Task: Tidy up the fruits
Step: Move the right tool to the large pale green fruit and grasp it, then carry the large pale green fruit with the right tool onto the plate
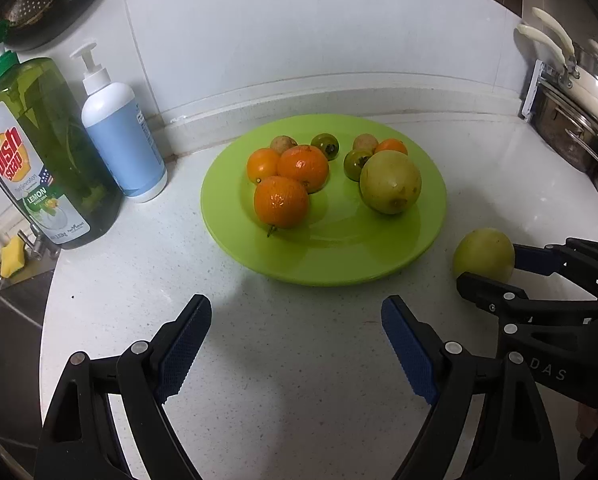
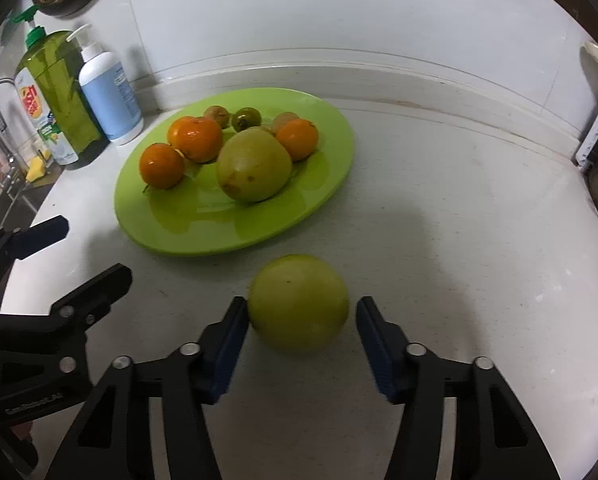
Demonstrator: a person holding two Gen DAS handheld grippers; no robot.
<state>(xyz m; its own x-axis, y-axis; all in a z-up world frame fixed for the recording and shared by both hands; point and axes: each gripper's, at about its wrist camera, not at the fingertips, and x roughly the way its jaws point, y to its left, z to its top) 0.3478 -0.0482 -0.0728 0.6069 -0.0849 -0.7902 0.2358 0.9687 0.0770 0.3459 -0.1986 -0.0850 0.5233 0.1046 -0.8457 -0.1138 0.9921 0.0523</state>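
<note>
Right gripper (image 2: pixel 301 322) straddles the loose yellow-green citrus (image 2: pixel 298 303) on the counter (image 2: pixel 459 240); left pad touching, right pad apart, no grasp yet. Left gripper (image 1: pixel 295 322) released, empty. Recommend centring before squeezing, then lifting to the green plate (image 2: pixel 331 184) beyond.

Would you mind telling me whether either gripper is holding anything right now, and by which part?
Nothing is held. The right gripper straddles the yellow-green fruit on the counter, a gap at one pad; the left gripper is empty.
</note>
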